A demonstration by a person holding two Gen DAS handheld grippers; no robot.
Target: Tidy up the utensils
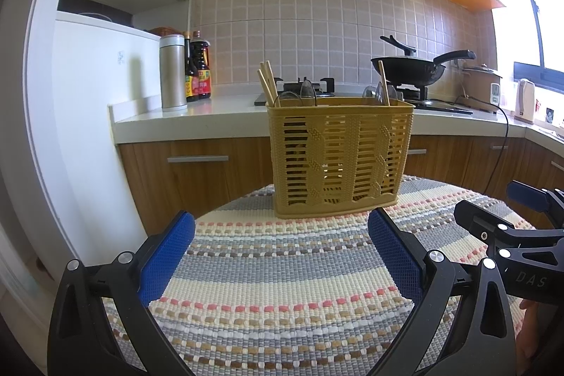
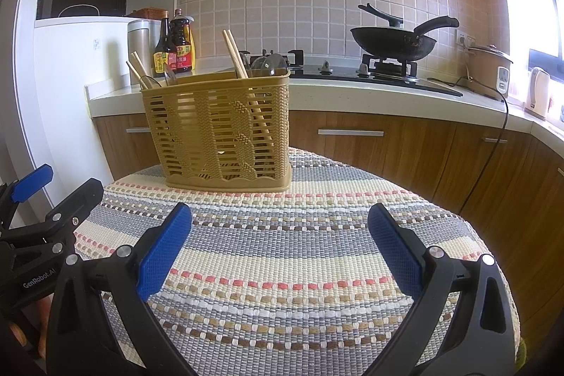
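Both grippers hang low over the striped table (image 1: 282,288), fingers spread wide and holding nothing. The left gripper (image 1: 280,256) has the yellow basket (image 1: 338,157) straight ahead of its fingertips; from the right gripper (image 2: 280,249) it stands ahead and to the left. Chopsticks (image 2: 235,53) and clear spoons (image 1: 306,90) already stand inside, in both ends. No loose utensil shows on the table, so the work looks nearly finished; any re-sorting calls for pinching a chopstick near its top and lifting straight up to avoid tipping the light basket.

Utensil basket (image 1: 338,161) w/ chopsticks (image 1: 267,83) on mat (image 1: 282,288); counter (image 1: 211,115) & wok (image 1: 412,67) behind.
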